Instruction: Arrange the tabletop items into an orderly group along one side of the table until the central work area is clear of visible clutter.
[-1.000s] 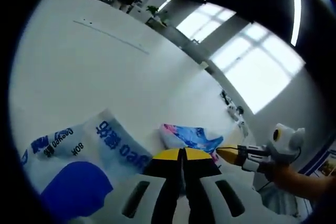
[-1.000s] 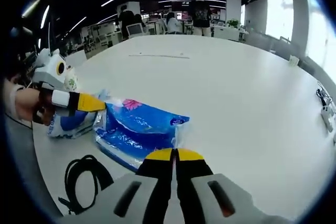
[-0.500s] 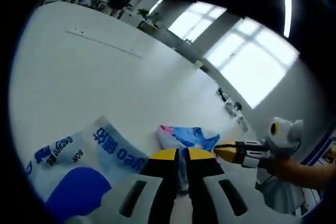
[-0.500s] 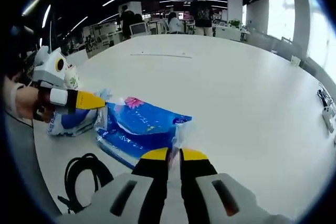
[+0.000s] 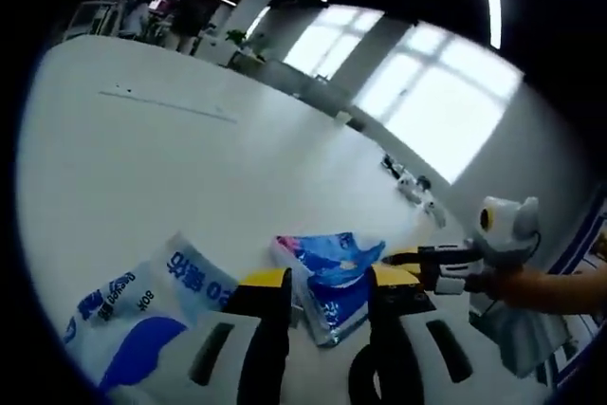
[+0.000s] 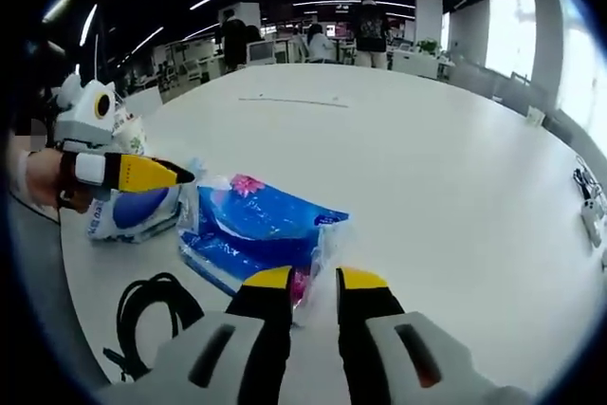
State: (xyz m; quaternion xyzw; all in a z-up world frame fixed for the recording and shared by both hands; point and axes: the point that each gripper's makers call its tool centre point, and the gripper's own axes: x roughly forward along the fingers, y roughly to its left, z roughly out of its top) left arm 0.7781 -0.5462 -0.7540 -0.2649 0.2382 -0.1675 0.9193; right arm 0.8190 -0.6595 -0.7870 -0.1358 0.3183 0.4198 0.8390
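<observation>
On the white table (image 6: 455,158), both the left gripper (image 5: 325,284) and right gripper (image 6: 316,283) stand with jaws apart around the blue packet (image 6: 261,230).

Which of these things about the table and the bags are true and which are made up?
1. The blue packet lies flat on the white table. True.
2. A black cable lies coiled near the table's edge. True.
3. The left tool is shut tight. False: its jaws stand apart, with the blue packet's end between them.
4. The blue and white bag is red with green dots. False: it is white with blue print and a big blue patch.
5. The right tool has yellow tips. True.
6. The blue packet hangs in the air above the table. False: it rests on the tabletop.
</observation>
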